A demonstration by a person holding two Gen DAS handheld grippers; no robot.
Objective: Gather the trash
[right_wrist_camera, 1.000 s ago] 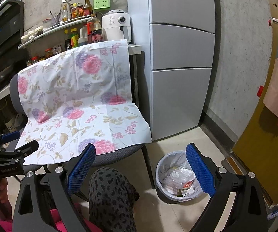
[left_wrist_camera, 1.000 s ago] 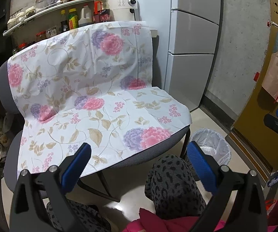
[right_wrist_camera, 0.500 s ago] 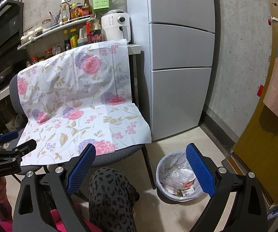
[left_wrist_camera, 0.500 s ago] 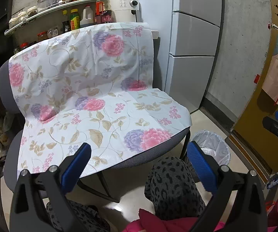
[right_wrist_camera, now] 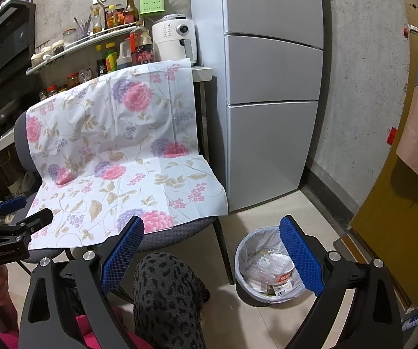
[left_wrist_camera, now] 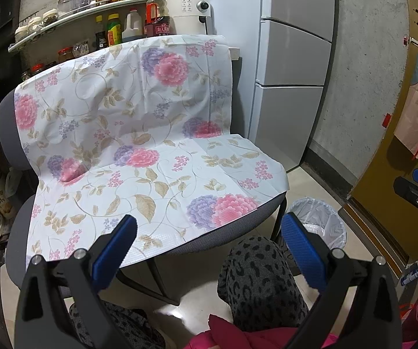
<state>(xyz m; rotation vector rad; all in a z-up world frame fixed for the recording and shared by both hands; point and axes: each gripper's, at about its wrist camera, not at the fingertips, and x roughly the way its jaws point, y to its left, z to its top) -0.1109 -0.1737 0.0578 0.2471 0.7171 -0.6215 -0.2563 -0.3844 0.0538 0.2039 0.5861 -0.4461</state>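
Note:
A small bin lined with a white bag stands on the floor right of the chair; it holds wrappers and other trash. Its rim shows in the left wrist view. My left gripper is open and empty, held in front of the chair seat. My right gripper is open and empty, above the person's knee, with the bin just behind its right finger. No loose trash shows on the chair or floor.
A grey chair draped with a floral sheet fills the middle. A grey fridge stands right of it. A shelf with bottles and a white appliance is behind. The person's leopard-print knee is in front.
The left gripper has shifted slightly, so the chair sits a little further right in its view. The right view is almost unchanged. Both grippers stay open.

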